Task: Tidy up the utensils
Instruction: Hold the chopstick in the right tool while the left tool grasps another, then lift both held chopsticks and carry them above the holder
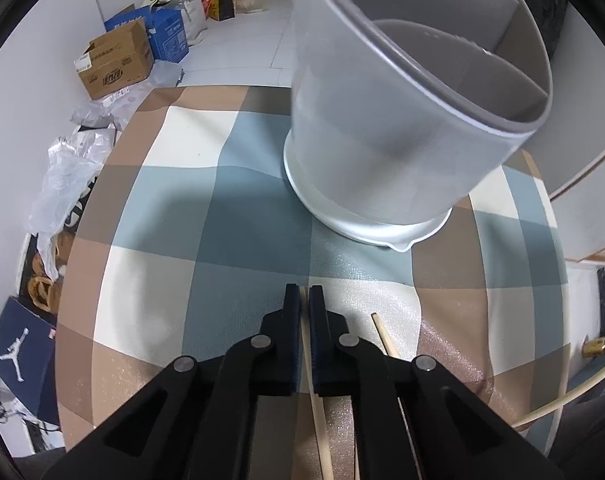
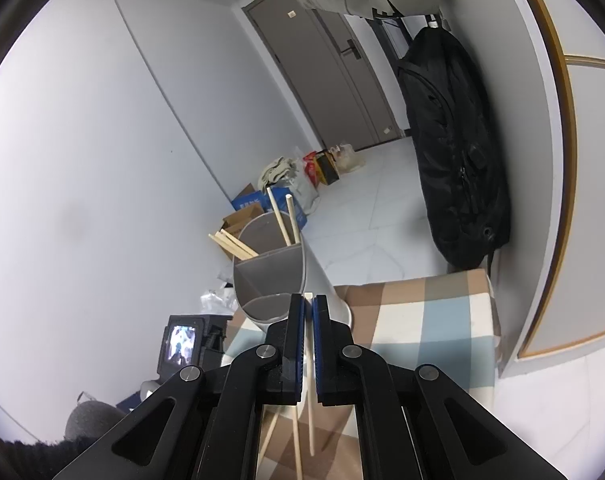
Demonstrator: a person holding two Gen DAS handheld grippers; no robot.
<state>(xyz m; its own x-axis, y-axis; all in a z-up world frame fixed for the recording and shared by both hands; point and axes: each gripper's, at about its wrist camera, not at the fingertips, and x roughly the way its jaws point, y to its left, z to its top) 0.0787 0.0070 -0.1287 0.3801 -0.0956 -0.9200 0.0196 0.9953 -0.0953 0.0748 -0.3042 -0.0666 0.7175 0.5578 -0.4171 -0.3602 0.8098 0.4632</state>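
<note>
1. Pinching one wooden chopstick (image 1: 305, 332) between the pads of the left gripper (image 1: 305, 300); jaws pressed together on it, stick lying flat on the checked tablecloth (image 1: 150, 280), long axis running along the fingers, far tip just past the fingertips.
2. Lying just beside, to the right of the same fingers: a second chopstick (image 1: 384, 334), loose on the cloth, slightly angled, near end hidden under the gripper body.
3. Clamped in the right gripper (image 2: 308, 304): another chopstick (image 2: 310, 380), tip showing at the fingertips, shaft trailing back and down below the jaws; two more pale sticks (image 2: 296, 432) visible beneath, resting place hard to make out.
4. Standing ahead of both grippers: the grey utensil holder (image 1: 382, 152), divided into compartments, upright on the cloth on a white base. From the left gripper, up and to the right, apart from the fingertips; from the right gripper, directly ahead with the rim (image 2: 262, 312) just beyond the tip, so judged the nearer hand for a drop.
5. Already in the far compartment: several chopsticks (image 2: 280, 216), leaning on the wall; near compartments appear empty, floors partly cut off.
6. Cut off or unclear: holder's far rim in the left view; table's far edge; floor clutter of boxes (image 1: 118, 60) and bags beyond.
</note>
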